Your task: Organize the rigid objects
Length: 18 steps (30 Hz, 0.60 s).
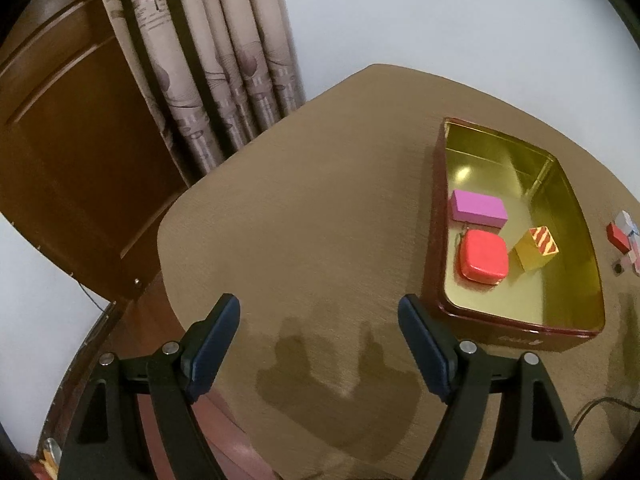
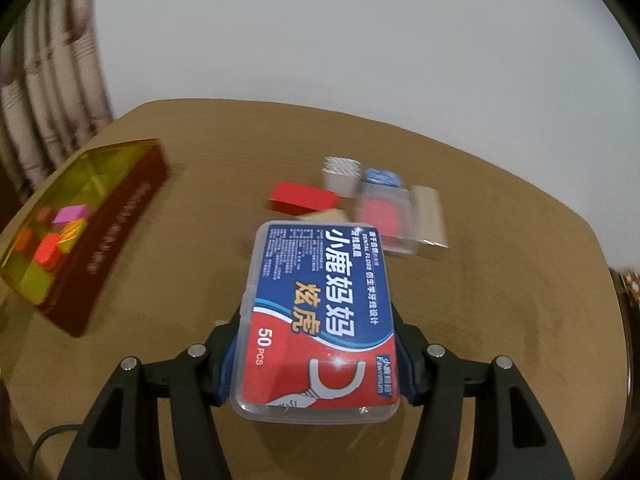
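Note:
My right gripper is shut on a clear dental floss box with a blue and red label, held above the table. A dark red tin with a gold inside stands on the table; it also shows in the right wrist view at the left. In the tin lie a pink block, a red rounded case and a yellow striped block. My left gripper is open and empty, low over the table just left of the tin.
Beyond the floss box lie a red block, a white ridged box, a blue item, a clear case with a red inside and a silver block. A curtain and a brown door stand behind the round table.

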Available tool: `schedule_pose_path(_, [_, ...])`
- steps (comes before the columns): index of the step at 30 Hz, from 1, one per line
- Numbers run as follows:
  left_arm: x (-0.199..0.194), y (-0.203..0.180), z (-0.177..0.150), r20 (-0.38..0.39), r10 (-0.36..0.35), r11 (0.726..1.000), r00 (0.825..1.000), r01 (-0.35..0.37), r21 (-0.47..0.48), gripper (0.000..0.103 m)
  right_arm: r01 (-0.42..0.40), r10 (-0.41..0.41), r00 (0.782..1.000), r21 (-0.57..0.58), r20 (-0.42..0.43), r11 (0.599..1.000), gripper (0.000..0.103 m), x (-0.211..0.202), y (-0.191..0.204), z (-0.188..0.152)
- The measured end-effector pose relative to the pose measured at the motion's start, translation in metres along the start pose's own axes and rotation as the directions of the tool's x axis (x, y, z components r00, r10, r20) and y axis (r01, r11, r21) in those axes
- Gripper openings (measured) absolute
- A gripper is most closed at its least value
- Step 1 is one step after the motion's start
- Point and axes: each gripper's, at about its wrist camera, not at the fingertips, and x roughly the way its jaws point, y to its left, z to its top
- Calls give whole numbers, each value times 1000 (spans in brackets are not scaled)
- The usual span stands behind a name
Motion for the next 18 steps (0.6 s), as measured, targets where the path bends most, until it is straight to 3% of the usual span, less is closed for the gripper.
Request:
schedule_pose_path(9, [1,21,4,-6,33,996,999,-34,-79,80,-126,130,991,-109,26,986,61,-20,76,21])
schedule_pose_path(18, [5,38,7,-29,51,987,998,-55,-151,82,-229,242,970,-224,34,947,61,-30,157,44])
